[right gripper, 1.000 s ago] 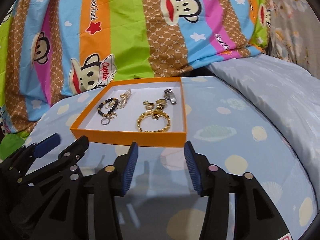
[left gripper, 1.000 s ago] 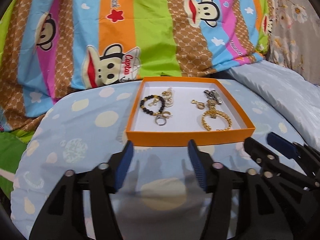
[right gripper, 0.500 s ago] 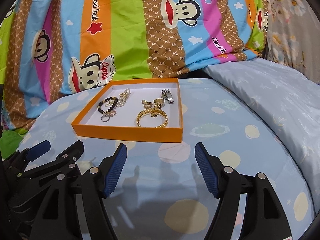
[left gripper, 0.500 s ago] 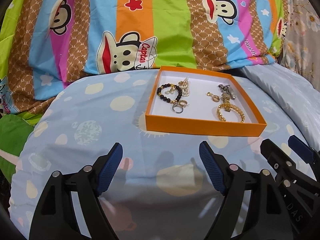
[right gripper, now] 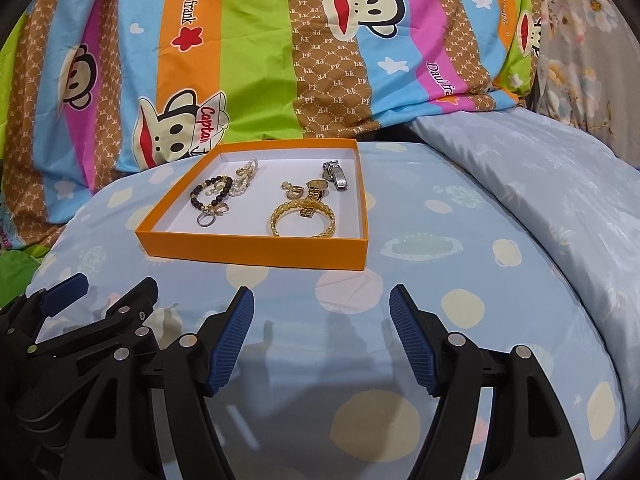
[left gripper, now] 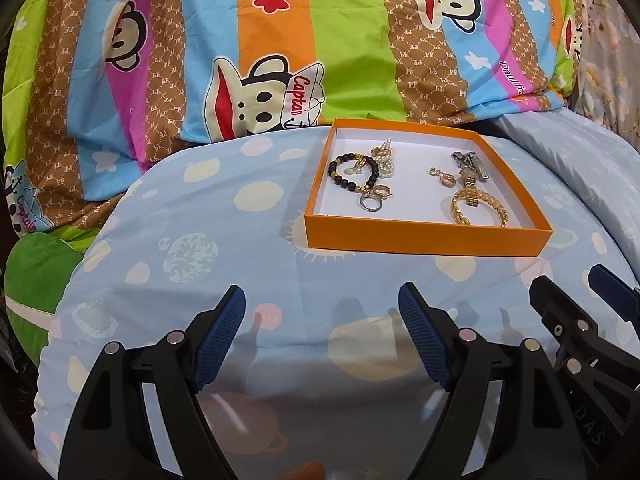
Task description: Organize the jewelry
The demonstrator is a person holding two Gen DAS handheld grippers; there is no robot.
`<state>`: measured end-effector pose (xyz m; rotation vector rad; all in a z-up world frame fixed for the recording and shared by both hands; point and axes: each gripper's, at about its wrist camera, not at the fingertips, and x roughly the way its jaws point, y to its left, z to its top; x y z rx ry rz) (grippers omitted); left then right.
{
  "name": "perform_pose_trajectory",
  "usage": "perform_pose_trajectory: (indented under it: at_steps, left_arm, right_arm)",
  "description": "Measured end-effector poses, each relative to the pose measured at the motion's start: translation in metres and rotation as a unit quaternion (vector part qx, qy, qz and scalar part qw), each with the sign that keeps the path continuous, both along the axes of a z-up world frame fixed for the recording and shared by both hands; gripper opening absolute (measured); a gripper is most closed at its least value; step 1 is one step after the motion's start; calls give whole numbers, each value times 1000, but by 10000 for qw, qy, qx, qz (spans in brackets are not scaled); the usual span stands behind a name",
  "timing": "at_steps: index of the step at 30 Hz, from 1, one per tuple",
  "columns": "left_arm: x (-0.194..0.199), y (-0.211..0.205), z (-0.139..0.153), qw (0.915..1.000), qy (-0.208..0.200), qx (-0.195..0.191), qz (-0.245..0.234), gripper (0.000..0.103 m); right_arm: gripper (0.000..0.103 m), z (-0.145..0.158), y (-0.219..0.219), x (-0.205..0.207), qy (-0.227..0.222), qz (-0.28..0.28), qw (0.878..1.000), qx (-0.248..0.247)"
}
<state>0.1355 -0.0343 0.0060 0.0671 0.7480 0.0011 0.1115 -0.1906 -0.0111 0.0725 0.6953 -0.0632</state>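
On the blue spotted bed, the orange box point(left gripper: 424, 236) of jewelry sits ahead of my left gripper point(left gripper: 322, 312) and right gripper point(right gripper: 321, 312), both now spread wider, only the right view showing floral fabric point(right gripper: 580, 40).

A: Bright, even indoor light; colours look saturated and the focus is sharp throughout.

B: Soft shadows of the blue-padded fingers point(left gripper: 224, 332) fall forward on the pale blue spotted sheet point(right gripper: 460, 280). Fisheye bending and black vignetting mark both views' corners.
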Motion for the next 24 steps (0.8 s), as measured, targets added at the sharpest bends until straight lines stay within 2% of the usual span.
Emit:
perform_pose_trajectory:
  at_steps: [24]
  left_arm:
    - [0,-1,0,10000,-15,59,48,76]
  right_arm:
    - [69,0,1,0,0,9,10000,6]
